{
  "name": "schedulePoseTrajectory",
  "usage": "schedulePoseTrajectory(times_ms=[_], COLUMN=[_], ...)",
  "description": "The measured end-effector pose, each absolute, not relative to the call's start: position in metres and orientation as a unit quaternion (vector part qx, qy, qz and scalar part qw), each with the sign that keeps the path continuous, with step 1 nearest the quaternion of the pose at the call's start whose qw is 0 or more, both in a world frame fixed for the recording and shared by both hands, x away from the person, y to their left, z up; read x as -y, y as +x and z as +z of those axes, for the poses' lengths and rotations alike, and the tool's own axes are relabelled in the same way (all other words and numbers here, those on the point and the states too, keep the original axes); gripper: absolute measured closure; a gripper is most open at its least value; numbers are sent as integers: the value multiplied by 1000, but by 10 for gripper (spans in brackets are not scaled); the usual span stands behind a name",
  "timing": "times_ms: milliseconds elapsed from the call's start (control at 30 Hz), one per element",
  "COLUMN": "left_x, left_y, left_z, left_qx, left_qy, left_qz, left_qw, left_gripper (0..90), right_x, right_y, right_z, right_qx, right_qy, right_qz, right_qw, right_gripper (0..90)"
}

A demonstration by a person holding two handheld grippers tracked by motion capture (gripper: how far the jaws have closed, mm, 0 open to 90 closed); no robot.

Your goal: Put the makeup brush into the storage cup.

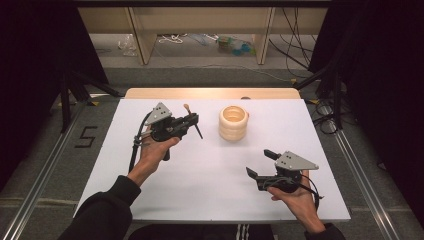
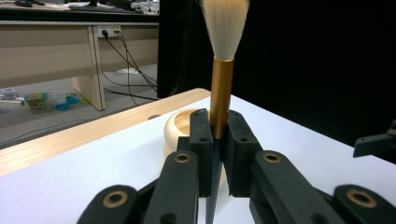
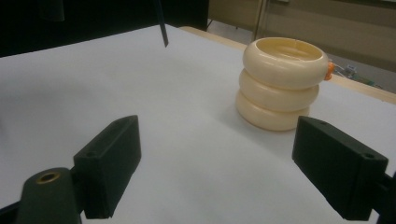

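High view: the left tool (image 1: 192, 121) is gripping a brush (image 1: 191, 118) crosswise, tuft end pointing away from the person and dark pointed handle slanting down toward the desk (image 1: 210, 175); the cream ringed holder (image 1: 233, 123) is standing just to the right of that tool, apart from it. The right tool (image 1: 260, 164) is hovering nearer the person, jaws spread wide and holding nothing. Left gripper view: the jaws are clamping tight on the gold ferrule (image 2: 221, 93), white bristles (image 2: 225, 25) fanning above, holder rim (image 2: 177, 125) showing just behind. Judging the brush light and stiff in the shaft, smooth metal likely slippery, bristles soft and easily crushed, so the ferrule seems the right hold. Right gripper view: open pads (image 3: 109, 165) are framing bare desk; the holder (image 3: 280, 84) is sitting ahead and to the right, handle tip (image 3: 163, 35) hanging far off. Nothing is blocking the way to the holder mouth.
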State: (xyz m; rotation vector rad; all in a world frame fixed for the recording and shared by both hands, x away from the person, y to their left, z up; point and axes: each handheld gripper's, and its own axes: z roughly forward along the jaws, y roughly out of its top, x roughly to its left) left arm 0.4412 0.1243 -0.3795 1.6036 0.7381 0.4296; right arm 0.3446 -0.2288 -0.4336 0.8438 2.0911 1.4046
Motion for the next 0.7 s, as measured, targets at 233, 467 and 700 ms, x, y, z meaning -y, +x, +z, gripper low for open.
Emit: schedulePoseTrajectory(times_ms=[233,467,700], left_x=[-118,-112,-104], left_y=[454,467,474], left_z=[-375,-376,-372], left_qx=[-318,-330,-330], left_qy=[697,694,691], left_qz=[188,185,186], left_qw=[614,613,616], left_gripper=[832,832,832], right_x=[230,230,229], right_y=[344,344,344], right_z=[-434,-434,-435], right_qx=[-761,-762,-761], right_qy=[309,309,310], right_qz=[518,516,518], right_qw=[239,237,238], right_gripper=[163,164,164])
